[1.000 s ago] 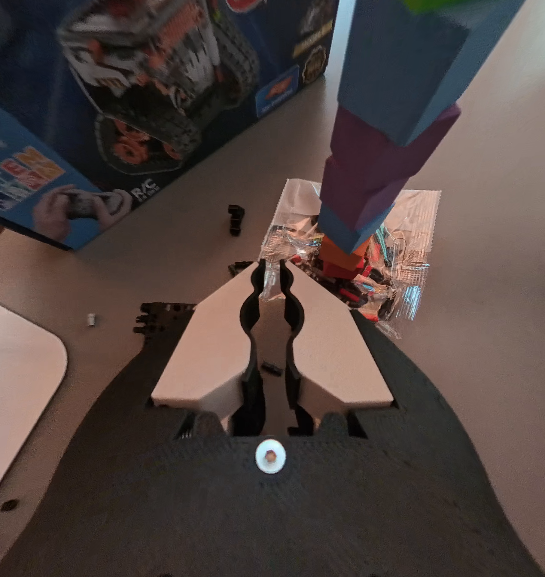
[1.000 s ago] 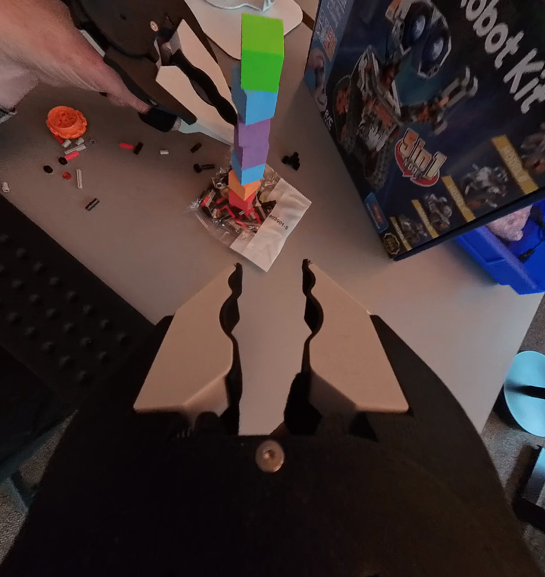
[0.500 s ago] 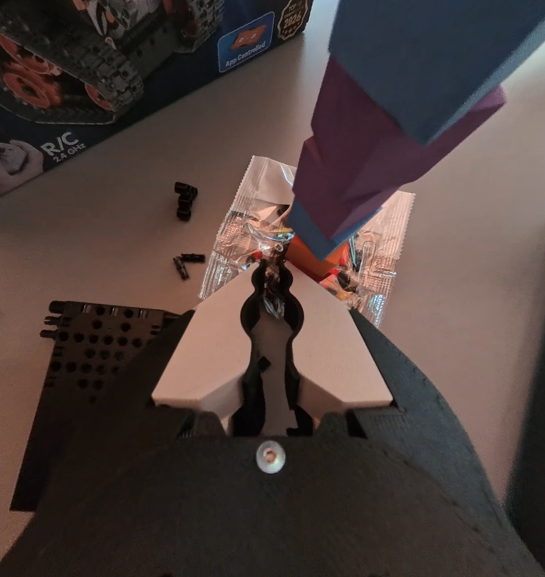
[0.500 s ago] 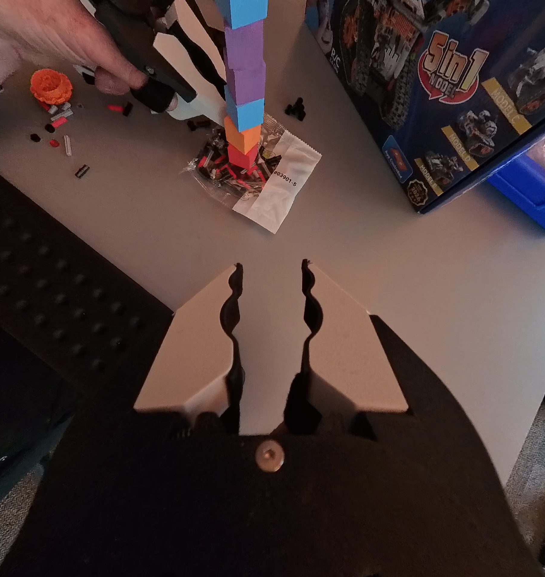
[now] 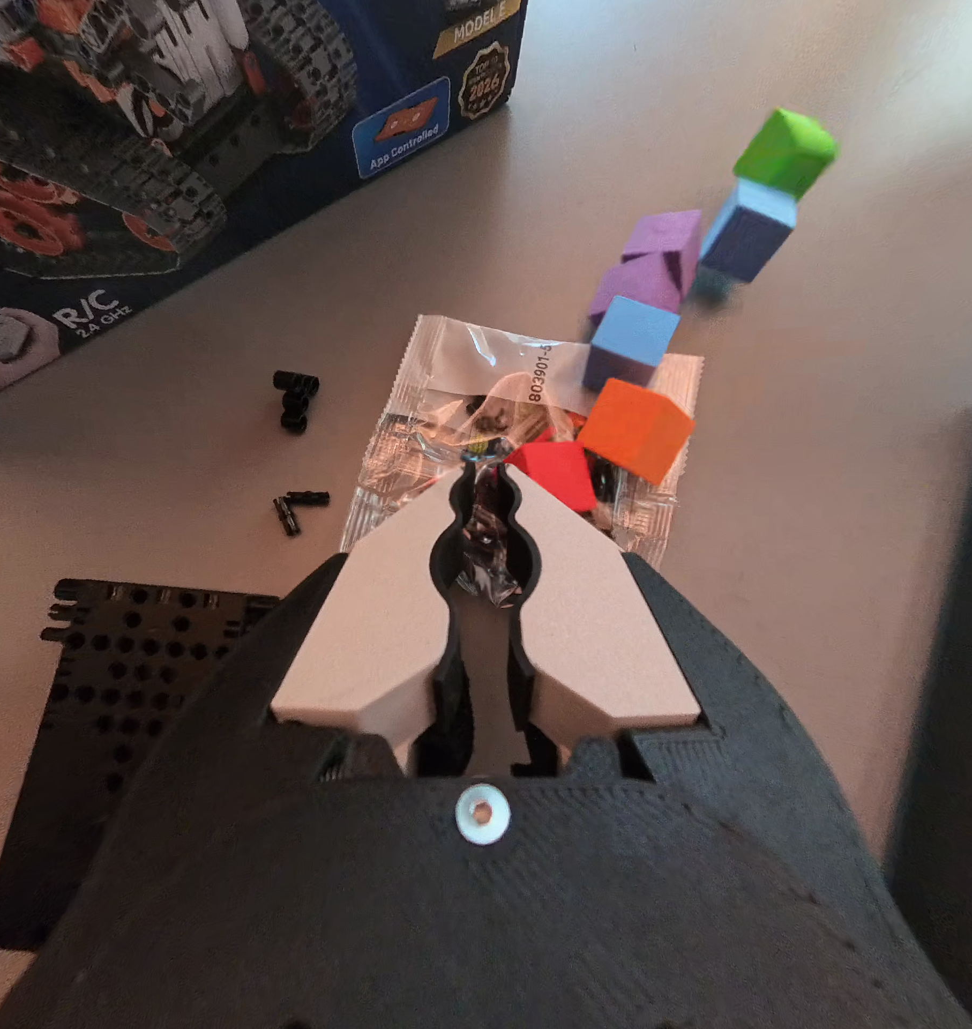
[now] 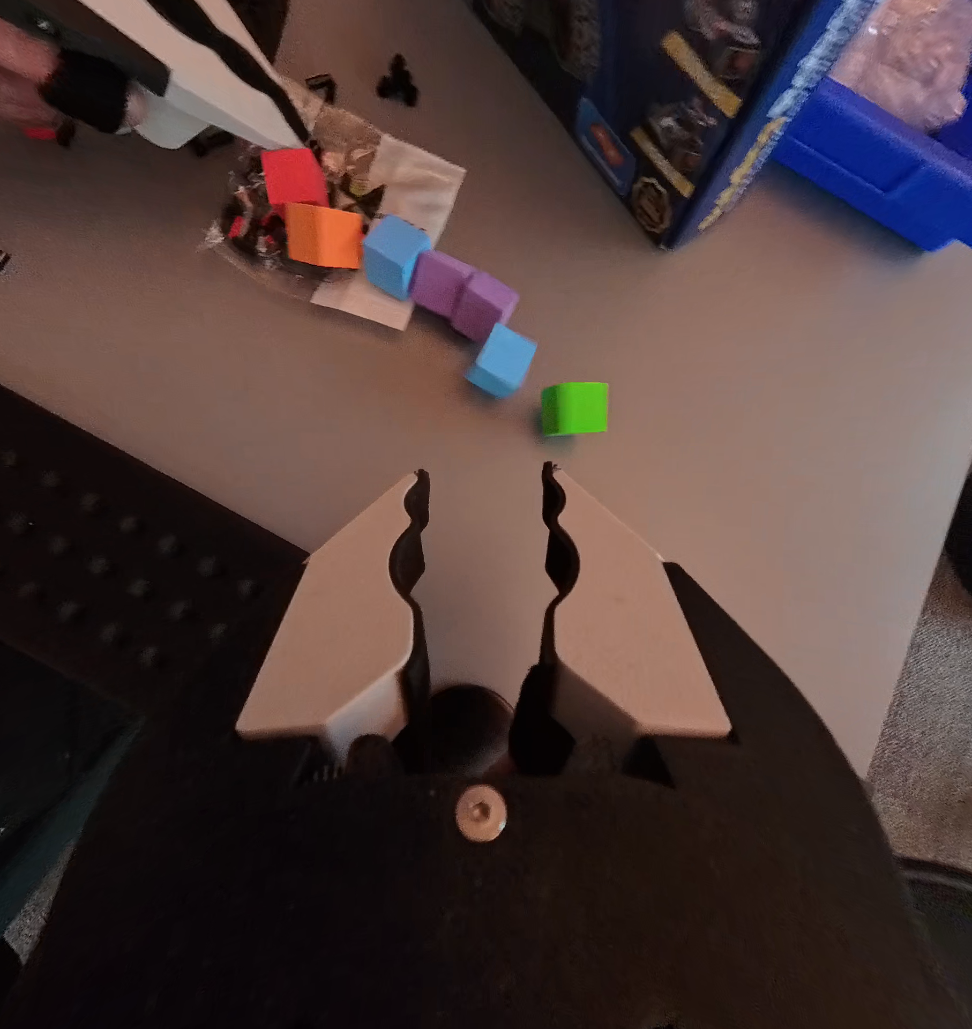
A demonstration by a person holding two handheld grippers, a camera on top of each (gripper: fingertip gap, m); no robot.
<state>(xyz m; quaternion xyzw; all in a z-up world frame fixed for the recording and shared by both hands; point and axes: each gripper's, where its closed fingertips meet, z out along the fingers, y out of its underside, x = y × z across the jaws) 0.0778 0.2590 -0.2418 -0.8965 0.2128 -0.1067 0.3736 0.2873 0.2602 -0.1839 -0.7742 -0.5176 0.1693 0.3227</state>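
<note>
The cube tower that stood on the bag a moment ago now lies toppled in a line from red cube to green cube across the worktop, the left gripper pinching the bag's film, the right gripper wide and empty.

A dark blue printed box was stood at the table's far left. A perforated black plate and small black pins were scattered nearby. A blue bin was seen beyond the box.
</note>
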